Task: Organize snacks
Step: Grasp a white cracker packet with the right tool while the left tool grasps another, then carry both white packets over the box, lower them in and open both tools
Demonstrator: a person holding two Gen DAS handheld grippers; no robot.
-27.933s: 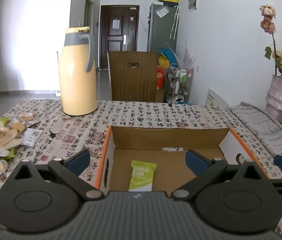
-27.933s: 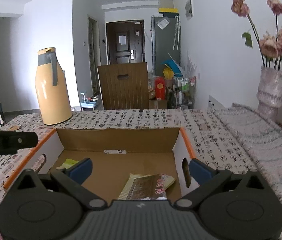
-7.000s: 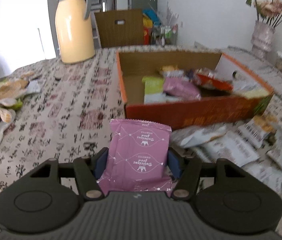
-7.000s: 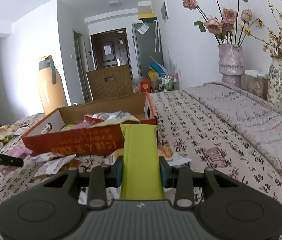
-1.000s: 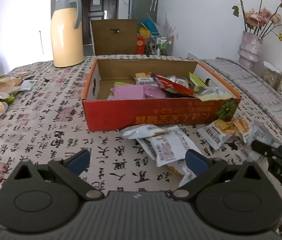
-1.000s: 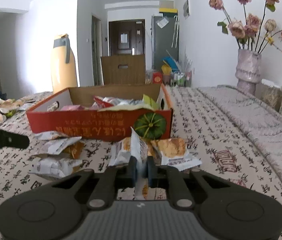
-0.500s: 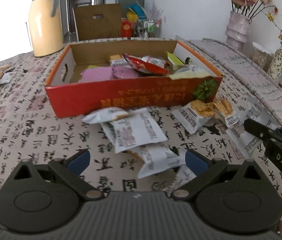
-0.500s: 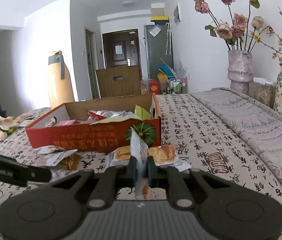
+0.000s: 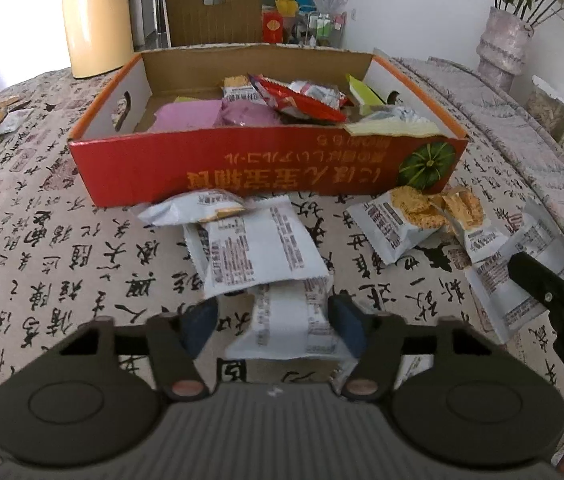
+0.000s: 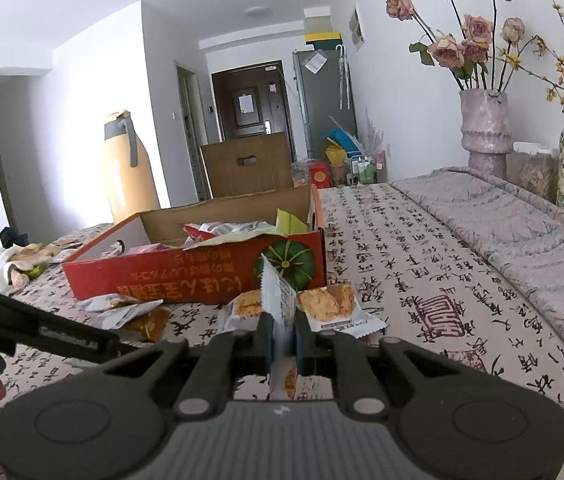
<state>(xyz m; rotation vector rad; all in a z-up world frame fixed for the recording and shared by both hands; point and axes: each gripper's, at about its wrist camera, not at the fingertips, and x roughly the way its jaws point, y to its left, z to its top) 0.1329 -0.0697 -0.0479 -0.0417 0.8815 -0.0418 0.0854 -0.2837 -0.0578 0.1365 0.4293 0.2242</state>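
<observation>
A red cardboard box [image 9: 265,172] holding several snack packets stands on the patterned tablecloth. Loose white packets [image 9: 253,256] lie in front of it, more at the right [image 9: 398,220]. My left gripper [image 9: 273,322] hangs low over them, its jaws closing around one white packet [image 9: 286,320]. The right pad touches that packet's edge, while a gap shows at the left pad. My right gripper [image 10: 282,336] is shut on a thin white packet [image 10: 277,296] held edge-on, just in front of the box [image 10: 185,272].
A yellow thermos jug [image 9: 97,20] stands behind the box at the left. Flower vases [image 10: 484,128] and a folded grey blanket [image 10: 522,216] fill the right side. Wrappers and a white cloth [image 10: 5,268] lie at the far left. A brown carton [image 9: 211,8] stands beyond the table.
My left gripper has moved forward and down onto the loose packets, and its jaws have narrowed from wide open around one white packet. The right gripper keeps its packet and has barely shifted.
</observation>
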